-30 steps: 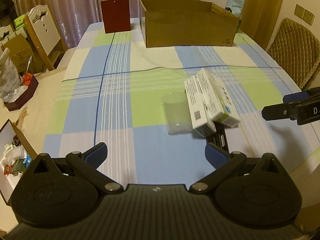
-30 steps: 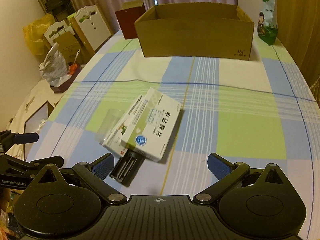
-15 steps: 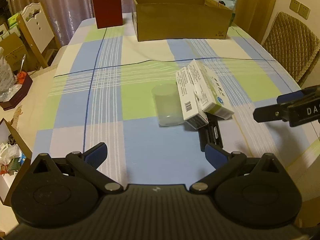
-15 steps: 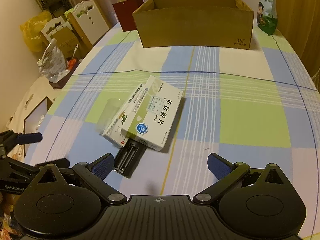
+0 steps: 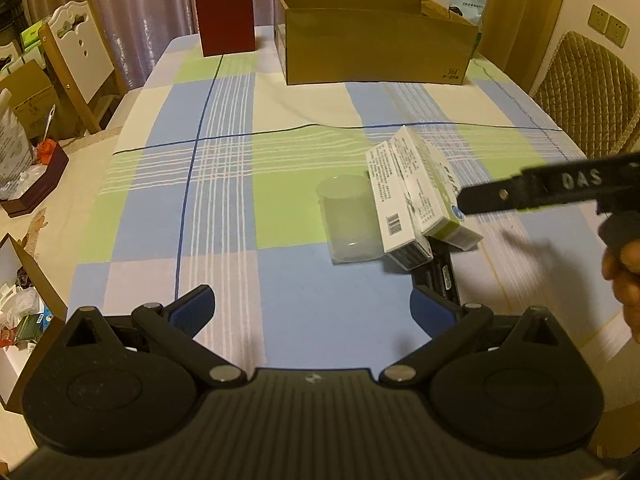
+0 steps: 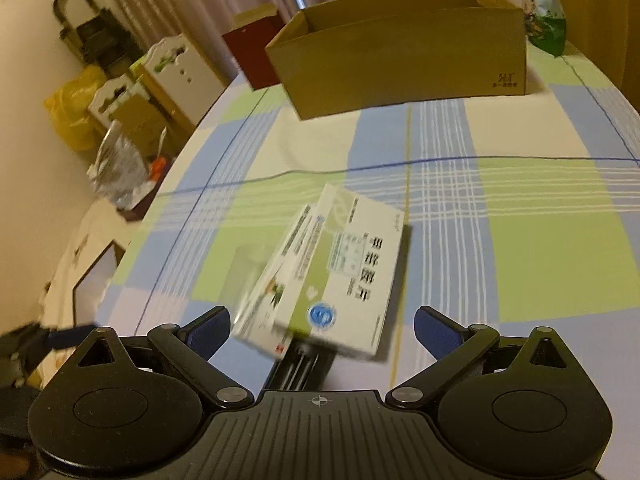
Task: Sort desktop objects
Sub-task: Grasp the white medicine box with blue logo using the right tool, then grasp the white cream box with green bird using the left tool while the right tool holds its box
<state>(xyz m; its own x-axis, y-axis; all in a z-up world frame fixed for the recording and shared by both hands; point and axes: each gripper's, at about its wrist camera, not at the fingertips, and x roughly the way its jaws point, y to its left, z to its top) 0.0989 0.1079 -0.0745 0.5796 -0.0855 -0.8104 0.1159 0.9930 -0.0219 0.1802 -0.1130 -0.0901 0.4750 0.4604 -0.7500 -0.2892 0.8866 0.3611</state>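
Observation:
Two white-and-green medicine boxes (image 5: 430,184) (image 6: 352,272) lean on each other mid-table, partly over a black ribbed object (image 5: 438,276) (image 6: 300,368). A clear plastic cup (image 5: 350,220) (image 6: 244,276) stands against their left side. My right gripper (image 6: 322,328) is open, and the near ends of the boxes lie between its blue fingertips. In the left wrist view one of its black fingers (image 5: 492,198) reaches over the boxes from the right. My left gripper (image 5: 312,310) is open and holds nothing, short of the cup. The right wrist view is motion-blurred.
An open cardboard box (image 5: 376,50) (image 6: 404,44) and a dark red box (image 5: 226,20) stand at the table's far end. A padded chair (image 5: 588,92) is on the right, white chairs (image 5: 76,56) and clutter on the left. A hand (image 5: 624,280) shows at the right edge.
My right gripper has moved forward and down to the medicine boxes, which now sit between its fingers. My left gripper has shifted slightly. The objects on the table have not moved.

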